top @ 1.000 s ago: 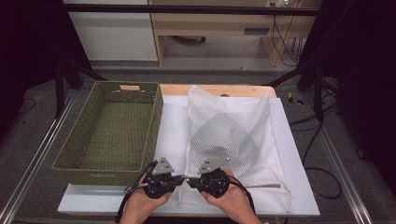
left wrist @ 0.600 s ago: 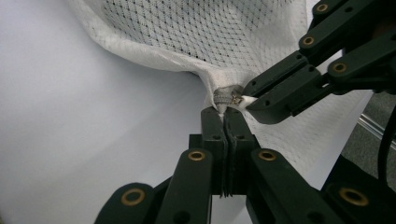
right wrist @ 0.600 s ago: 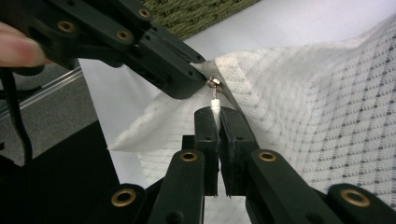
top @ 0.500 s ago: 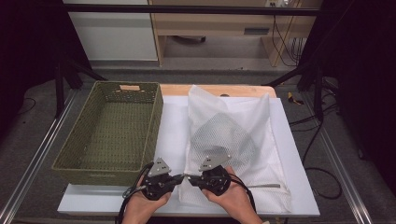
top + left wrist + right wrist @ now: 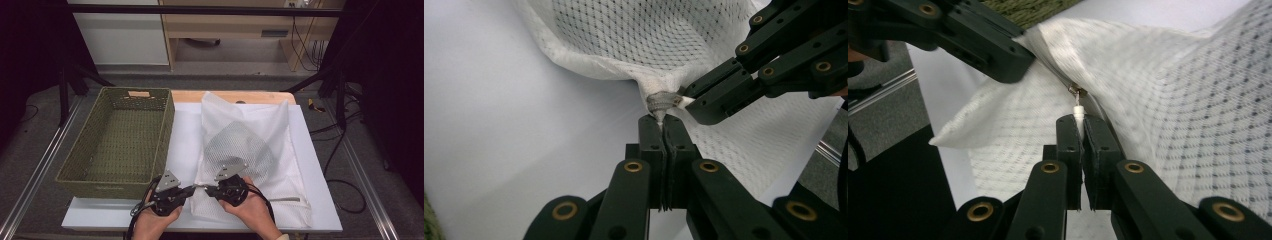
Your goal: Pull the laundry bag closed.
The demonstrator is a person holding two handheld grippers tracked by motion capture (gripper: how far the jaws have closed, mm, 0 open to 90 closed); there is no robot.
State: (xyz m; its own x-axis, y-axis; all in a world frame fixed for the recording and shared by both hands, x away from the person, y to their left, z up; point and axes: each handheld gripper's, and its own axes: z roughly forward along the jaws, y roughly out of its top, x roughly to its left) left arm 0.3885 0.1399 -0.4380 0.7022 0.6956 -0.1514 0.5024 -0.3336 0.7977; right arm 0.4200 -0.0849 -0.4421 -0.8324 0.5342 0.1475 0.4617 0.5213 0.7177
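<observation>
A white mesh laundry bag (image 5: 252,145) lies flat on the white board (image 5: 310,165), with something grey showing through the mesh. Both grippers meet at its near left corner. My left gripper (image 5: 192,189) (image 5: 663,126) is shut on the bag's corner, just below a bunched grey end of the zipper tape (image 5: 663,101). My right gripper (image 5: 208,189) (image 5: 1079,122) faces it from the right, shut on the small white zipper pull (image 5: 1078,111). The corner is lifted slightly off the board between the two.
A green woven basket (image 5: 90,170) stands on the left of the board, close to my left hand. The board's near edge (image 5: 200,225) runs just under both hands. Metal rails and dark stands flank the table.
My right gripper has edged slightly to the right. Both grips on the bag's corner look the same.
</observation>
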